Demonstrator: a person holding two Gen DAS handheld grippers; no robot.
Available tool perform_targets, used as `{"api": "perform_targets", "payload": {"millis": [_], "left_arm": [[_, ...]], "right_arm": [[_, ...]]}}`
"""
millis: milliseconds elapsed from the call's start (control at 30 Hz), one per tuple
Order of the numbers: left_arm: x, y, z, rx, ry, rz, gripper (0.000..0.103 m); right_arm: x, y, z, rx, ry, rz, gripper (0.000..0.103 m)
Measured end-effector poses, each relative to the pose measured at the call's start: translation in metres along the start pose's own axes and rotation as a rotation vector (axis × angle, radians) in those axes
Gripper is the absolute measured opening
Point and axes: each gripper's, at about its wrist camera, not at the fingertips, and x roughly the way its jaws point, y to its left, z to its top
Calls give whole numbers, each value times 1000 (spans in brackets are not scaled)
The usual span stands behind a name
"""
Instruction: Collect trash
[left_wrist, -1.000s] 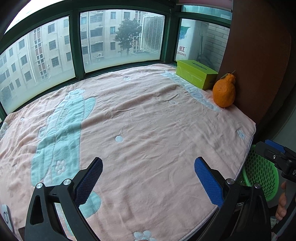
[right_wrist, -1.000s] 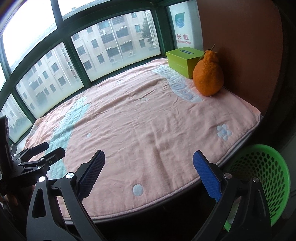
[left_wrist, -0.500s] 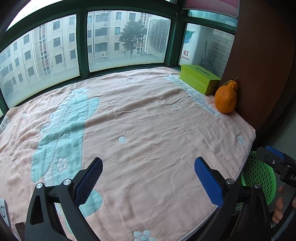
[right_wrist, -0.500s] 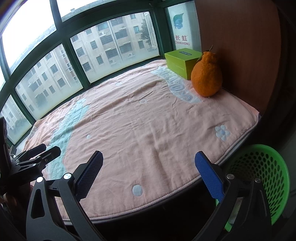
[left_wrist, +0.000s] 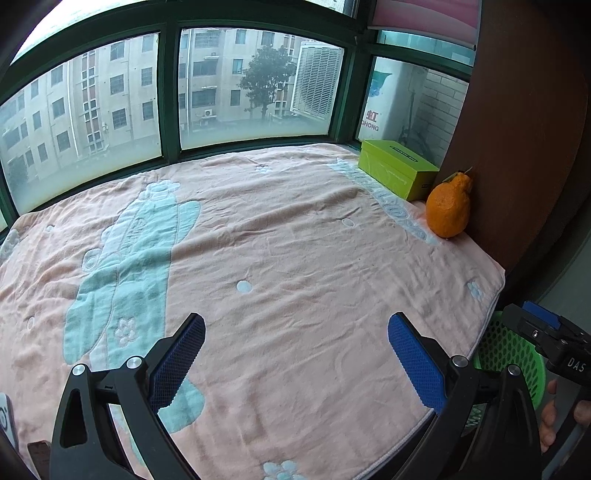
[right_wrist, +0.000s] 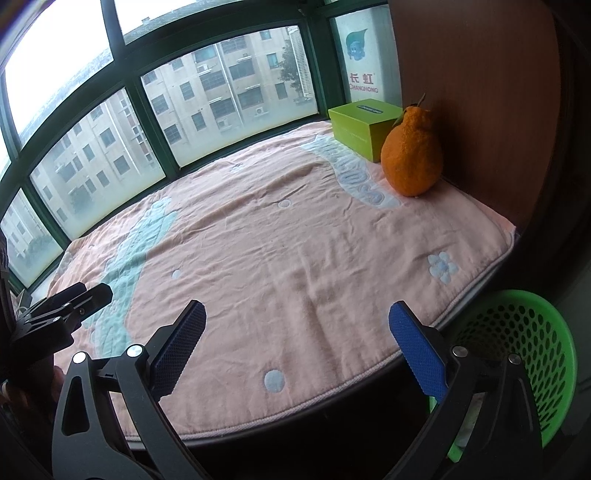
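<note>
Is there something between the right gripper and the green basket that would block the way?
Nothing visible blocks it. The right gripper is open and empty above the blanket's edge, and the green basket sits lower, beyond that edge, with open space between them.

A home — a bay-window ledge in an upper-floor flat. A pink blanket (left_wrist: 295, 258) with pale blue flower patterns covers the ledge, green-framed windows (left_wrist: 170, 92) look out on apartment blocks, and a tissue box (right_wrist: 364, 125), an orange fruit (right_wrist: 412, 155) and a green plastic basket (right_wrist: 524, 350) sit about — ordinary household things.
</note>
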Motion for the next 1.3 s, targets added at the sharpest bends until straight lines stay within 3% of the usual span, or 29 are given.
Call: {"api": "perform_targets", "payload": {"millis": [1300], "left_arm": [[-1, -9, 1, 10, -3, -7, 96]], "right_arm": [[-2, 0, 0, 6, -9, -3, 98]]}}
